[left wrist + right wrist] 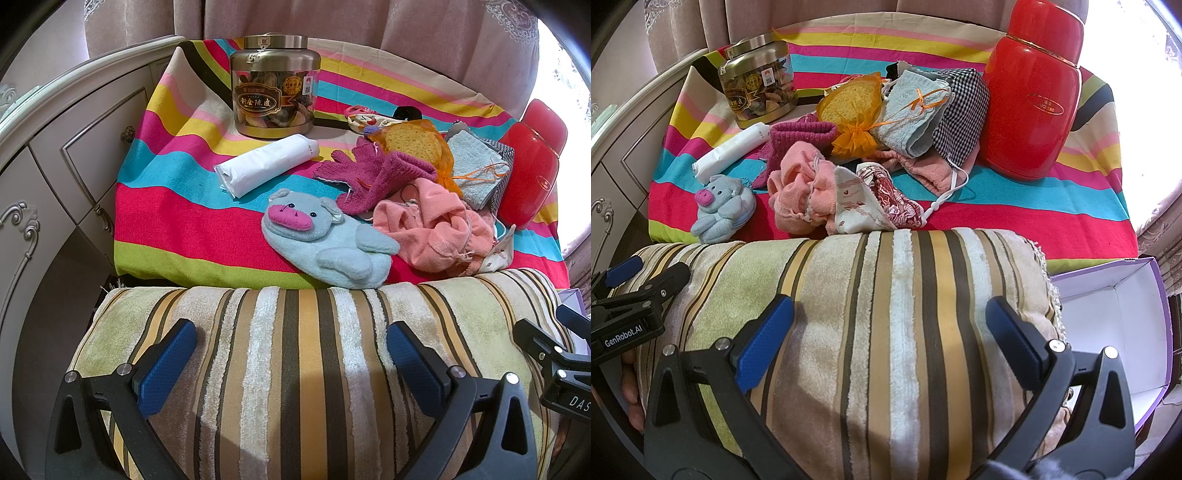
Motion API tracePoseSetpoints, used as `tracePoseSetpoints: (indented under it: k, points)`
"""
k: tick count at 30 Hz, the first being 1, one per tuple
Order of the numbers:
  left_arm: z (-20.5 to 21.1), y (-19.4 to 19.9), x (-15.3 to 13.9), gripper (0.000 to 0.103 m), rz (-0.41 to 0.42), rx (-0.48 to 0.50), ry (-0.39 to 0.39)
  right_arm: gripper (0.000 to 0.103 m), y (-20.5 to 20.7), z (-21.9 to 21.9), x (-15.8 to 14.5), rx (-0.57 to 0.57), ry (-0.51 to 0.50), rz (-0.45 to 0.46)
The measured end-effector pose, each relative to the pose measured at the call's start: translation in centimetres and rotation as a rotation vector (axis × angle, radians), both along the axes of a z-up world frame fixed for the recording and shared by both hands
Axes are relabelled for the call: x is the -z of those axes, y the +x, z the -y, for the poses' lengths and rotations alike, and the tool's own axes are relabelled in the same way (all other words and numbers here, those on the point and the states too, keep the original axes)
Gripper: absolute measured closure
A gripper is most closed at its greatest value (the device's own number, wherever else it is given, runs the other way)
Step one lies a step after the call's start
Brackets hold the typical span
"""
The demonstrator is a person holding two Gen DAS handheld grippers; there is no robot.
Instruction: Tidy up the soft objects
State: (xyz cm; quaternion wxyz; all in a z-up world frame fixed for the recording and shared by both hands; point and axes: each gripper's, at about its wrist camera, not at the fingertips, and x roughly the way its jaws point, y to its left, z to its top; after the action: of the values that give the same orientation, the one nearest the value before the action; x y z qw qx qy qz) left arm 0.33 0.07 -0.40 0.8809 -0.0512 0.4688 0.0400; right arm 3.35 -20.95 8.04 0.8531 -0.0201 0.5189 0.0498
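A thick folded striped towel (295, 369) (886, 332) fills the foreground of both wrist views. My left gripper (291, 326) is open, its blue pads spread wide over the towel's left part. My right gripper (890, 302) is open too, straddling the towel's right part. Behind the towel, on the striped tablecloth (177, 221), lie a blue pig plush (325, 243) (720, 206), a crumpled pink cloth (436, 229) (801, 188), a magenta knit glove (376, 173), a yellow sponge in an orange mesh bag (849, 103), a light blue towel (912, 110) and a checked cloth (964, 110).
A glass jar (273, 88) with a metal lid stands at the back and a white roll (266, 166) lies before it. A red flask (1034, 96) stands at the right. An open purple-edged box (1115, 325) sits low at the right. A white cabinet (74, 129) borders the left.
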Motion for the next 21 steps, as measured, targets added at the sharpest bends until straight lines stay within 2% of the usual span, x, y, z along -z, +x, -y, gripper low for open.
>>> tracePoseSetpoints:
  k: [6,11,16,21]
  points:
    - [-0.3,-0.1,0.0,0.000,0.010,-0.004,-0.036,0.000,0.7,0.0,0.0,-0.012,0.006,-0.033]
    - [-0.3,-0.1,-0.3,0.000,0.020,-0.009,-0.039,0.000,1.5,0.1,0.1,-0.008,0.022,-0.019]
    - [-1.0,0.4,-0.6,0.000,0.026,-0.005,-0.085,0.000,3.0,-0.2,0.3,-0.017,0.041,-0.013]
    - [-1.2,2.2,-0.4,0.000,-0.002,0.016,-0.135,0.000,4.7,-0.5,1.0,-0.040,0.044,-0.028]
